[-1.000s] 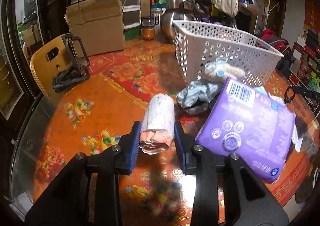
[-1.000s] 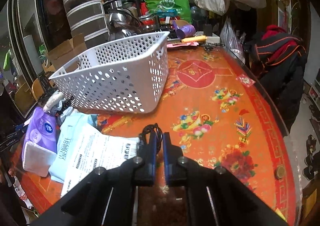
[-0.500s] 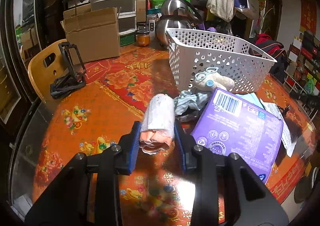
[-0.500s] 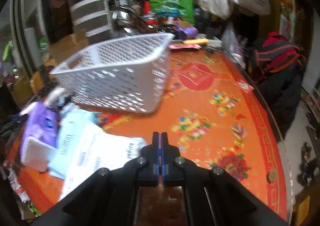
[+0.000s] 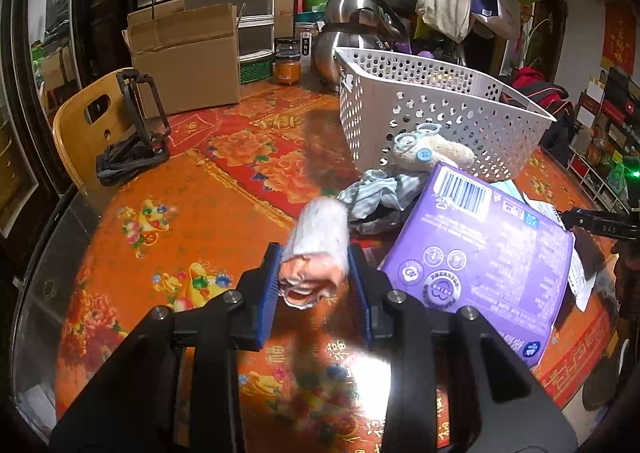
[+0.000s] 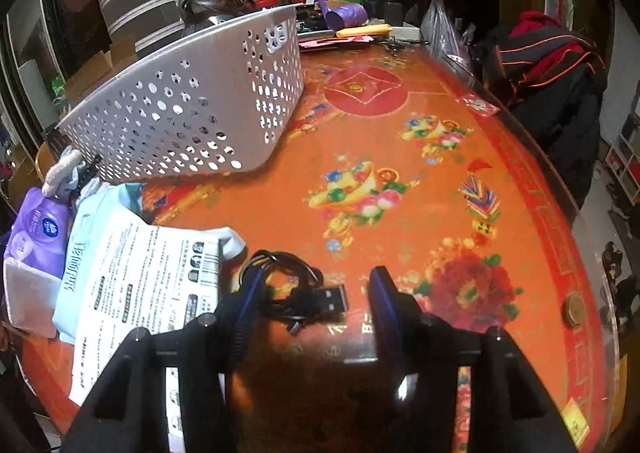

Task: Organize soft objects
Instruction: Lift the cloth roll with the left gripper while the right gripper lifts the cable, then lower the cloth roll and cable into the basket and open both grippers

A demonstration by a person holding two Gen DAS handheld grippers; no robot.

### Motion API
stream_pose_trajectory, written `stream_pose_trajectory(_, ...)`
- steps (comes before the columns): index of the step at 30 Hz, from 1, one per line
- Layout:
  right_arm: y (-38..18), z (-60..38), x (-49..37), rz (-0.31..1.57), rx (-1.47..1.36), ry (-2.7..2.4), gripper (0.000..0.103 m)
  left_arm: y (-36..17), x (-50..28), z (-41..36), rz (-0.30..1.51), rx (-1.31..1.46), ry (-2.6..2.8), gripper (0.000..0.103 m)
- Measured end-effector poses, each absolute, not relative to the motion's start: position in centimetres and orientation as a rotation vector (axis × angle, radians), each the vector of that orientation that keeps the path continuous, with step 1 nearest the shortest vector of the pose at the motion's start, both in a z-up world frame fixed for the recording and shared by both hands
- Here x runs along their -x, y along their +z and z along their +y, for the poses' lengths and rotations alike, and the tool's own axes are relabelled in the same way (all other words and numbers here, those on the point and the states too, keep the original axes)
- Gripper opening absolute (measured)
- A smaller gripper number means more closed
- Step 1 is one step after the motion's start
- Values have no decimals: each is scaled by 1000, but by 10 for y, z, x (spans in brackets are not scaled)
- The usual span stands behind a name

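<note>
Left holds the towel roll, right spread over a cable.

Our left gripper (image 5: 314,281) pinches a rolled white-and-pink towel (image 5: 318,241) between its blue pads, above the orange tablecloth (image 5: 180,237), near the purple tissue pack (image 5: 480,253) and the white perforated basket (image 5: 436,109). Our right gripper (image 6: 310,293) has just been opening; its fingers stand apart with a coiled black USB cable (image 6: 304,297) lying on the table between them, not pinched.

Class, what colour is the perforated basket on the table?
White; the basket shows best in the left wrist view.
</note>
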State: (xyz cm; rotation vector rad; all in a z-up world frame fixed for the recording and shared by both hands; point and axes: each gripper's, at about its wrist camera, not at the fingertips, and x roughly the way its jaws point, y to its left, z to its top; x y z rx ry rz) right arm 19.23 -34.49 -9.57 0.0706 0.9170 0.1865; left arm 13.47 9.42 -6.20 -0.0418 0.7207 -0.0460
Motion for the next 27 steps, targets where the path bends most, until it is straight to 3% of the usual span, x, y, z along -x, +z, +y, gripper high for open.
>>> stream_pose_trajectory(1,-96,-345,-191,917,-74,186,33,-62,-134,94,721,43,-44,28)
stream_pose_trajectory(4,-94,-346,-186,896,-83,194,25,-64,-135,96,726,53,-40,26)
stream_pose_trajectory(18,-55,-334,-173,801,-43,218,20,-63,-134,89,711,9,-46,24)
stream_pose_trajectory(27,-8,-324,-180,732,-6,245,20,-25,-135,87,652,2,-60,24)
